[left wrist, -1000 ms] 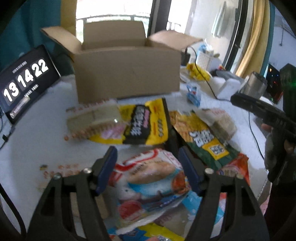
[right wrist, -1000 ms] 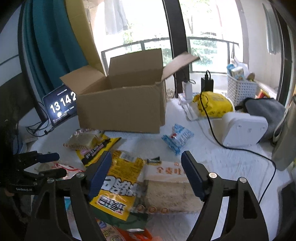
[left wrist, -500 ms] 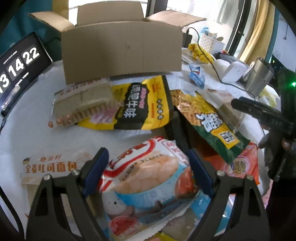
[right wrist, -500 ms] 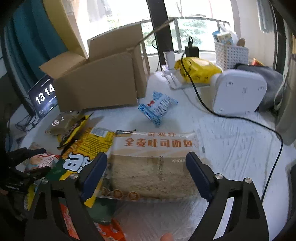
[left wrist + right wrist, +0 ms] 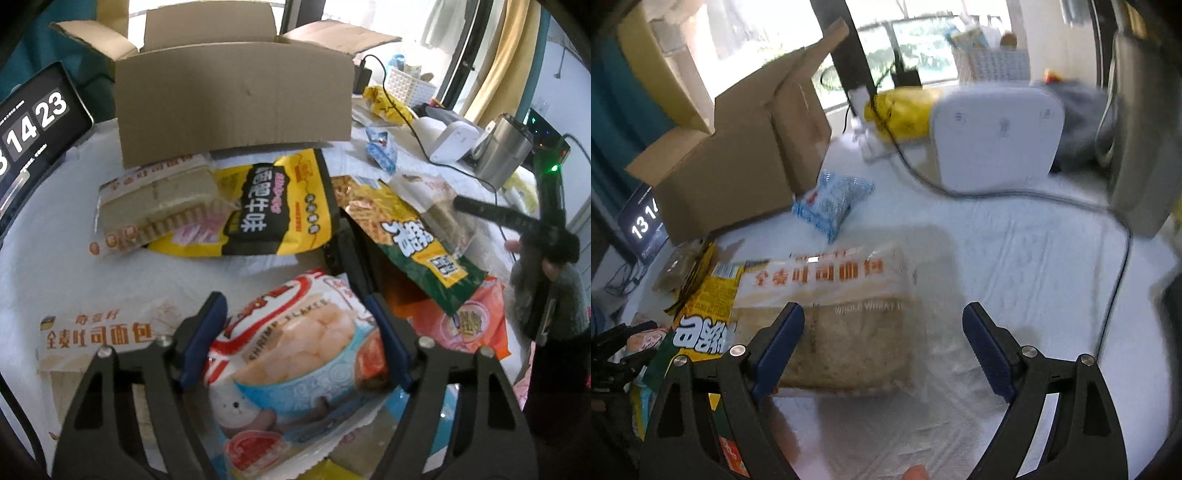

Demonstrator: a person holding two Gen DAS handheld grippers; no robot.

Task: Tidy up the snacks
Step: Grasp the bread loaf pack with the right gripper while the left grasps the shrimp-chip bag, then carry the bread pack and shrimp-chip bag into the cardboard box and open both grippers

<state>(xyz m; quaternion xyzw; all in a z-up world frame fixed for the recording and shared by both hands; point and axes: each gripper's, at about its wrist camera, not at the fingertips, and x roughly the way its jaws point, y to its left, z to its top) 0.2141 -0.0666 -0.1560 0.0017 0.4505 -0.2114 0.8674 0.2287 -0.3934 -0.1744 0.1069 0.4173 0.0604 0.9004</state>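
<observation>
The left gripper (image 5: 295, 339) points steeply down, and its jaws have just been closing; the blue pads (image 5: 201, 341) now press on both sides of a shrimp flakes bag (image 5: 299, 354). The right gripper (image 5: 882, 345) also tilts down with its jaws wide apart, gripping nothing. In the left wrist view a hand (image 5: 550, 273) carries the right gripper.

"SHRIMP FLAKES" runs across the white snack bag (image 5: 295, 354). "WHOLE WHEAT" shows on the clear bread bag (image 5: 846, 314). The black clock screen (image 5: 33, 122) reads "14" and "23".
</observation>
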